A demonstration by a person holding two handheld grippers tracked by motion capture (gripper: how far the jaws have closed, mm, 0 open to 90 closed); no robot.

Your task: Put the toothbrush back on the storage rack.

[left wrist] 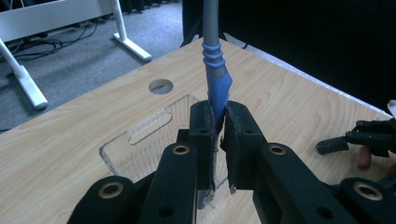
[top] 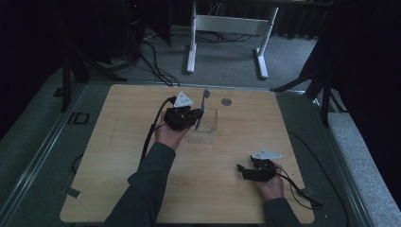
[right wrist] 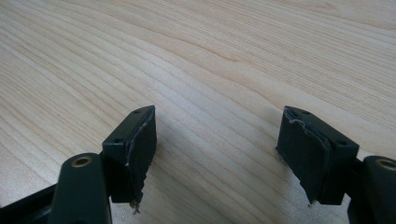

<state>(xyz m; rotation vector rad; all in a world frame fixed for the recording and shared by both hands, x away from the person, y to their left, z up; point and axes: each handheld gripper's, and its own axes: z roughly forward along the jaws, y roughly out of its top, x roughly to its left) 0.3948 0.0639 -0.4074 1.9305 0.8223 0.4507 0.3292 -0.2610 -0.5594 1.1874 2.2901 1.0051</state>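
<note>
Item: toothbrush, held upright over clear bin.
My left hand-held gripper (left wrist: 218, 140) is clamped on the blue-and-grey toothbrush (left wrist: 215, 70) at its blue grip, just above the clear plastic bin (left wrist: 140, 135) on the desk (left wrist: 289, 107). Long axis near vertical, grey end up, lower end inside the bin. I judge best: lower straight, clear of the walls, release late. My right hand-held gripper (right wrist: 217, 154) rests spread, holding nothing.

No legible text or labels anywhere — perhaps lost to the dimness.
</note>
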